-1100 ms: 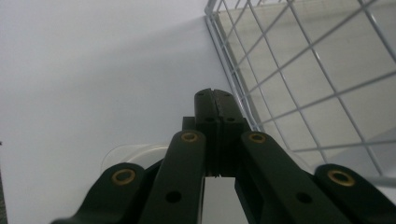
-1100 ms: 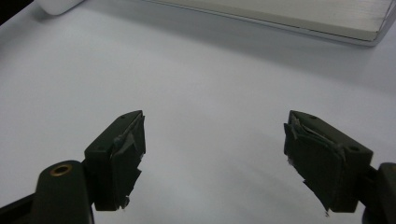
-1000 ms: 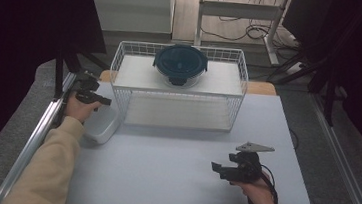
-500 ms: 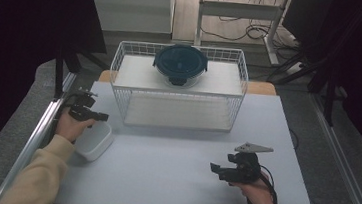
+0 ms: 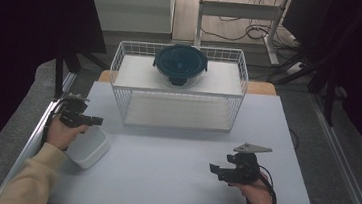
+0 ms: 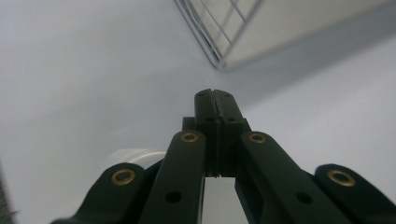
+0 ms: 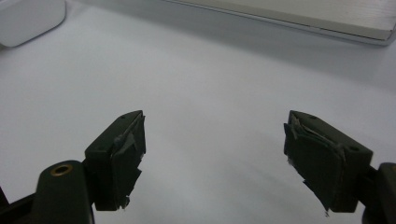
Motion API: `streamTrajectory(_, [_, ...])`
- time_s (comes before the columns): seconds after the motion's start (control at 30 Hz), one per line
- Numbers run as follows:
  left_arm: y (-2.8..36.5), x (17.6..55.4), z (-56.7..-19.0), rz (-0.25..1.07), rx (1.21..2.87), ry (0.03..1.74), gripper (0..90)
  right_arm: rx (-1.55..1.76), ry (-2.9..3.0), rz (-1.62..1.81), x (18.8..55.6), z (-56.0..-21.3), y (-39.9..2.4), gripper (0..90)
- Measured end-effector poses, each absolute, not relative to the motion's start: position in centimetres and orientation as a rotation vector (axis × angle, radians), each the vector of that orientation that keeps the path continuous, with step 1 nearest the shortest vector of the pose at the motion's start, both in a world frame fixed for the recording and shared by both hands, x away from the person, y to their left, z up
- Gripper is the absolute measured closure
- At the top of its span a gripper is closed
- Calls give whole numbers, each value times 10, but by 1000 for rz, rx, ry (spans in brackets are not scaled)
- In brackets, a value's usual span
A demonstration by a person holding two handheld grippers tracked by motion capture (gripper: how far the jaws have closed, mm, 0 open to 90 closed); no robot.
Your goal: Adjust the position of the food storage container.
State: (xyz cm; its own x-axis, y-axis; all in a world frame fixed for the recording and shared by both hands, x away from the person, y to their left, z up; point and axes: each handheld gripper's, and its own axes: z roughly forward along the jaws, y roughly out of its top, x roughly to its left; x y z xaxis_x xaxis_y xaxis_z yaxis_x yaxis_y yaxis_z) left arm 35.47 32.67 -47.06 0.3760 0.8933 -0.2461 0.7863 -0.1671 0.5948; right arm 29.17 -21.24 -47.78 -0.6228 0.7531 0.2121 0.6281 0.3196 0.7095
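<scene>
Hovering my empty, closed left gripper [image 5: 92, 120] above the white container [image 5: 88, 147], I've yet to grasp it.

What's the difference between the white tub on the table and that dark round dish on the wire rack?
The white tub is squarish with rounded corners and open on top; the round dish wears a dark blue lid. The tub sits low on the table beside the shut left gripper; the dish stands raised on the wire rack at the far side. Both are upright food containers, and neither is gripped.
</scene>
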Motion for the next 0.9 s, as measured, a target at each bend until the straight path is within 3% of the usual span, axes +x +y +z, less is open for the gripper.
streamTrajectory(0.23, [366, 346, -463, 280, 1896, 1537, 899, 1276, 2423, 1186, 292, -478, -213, 206])
streamTrajectory(0.43, [378, 344, -479, 273, 1934, 1587, 900, 1276, 2427, 1184, 292, -478, -212, 207])
streamTrajectory(0.9, [353, 350, -489, 203, 2007, 1532, 900, 1278, 2434, 1175, 292, -480, -211, 206])
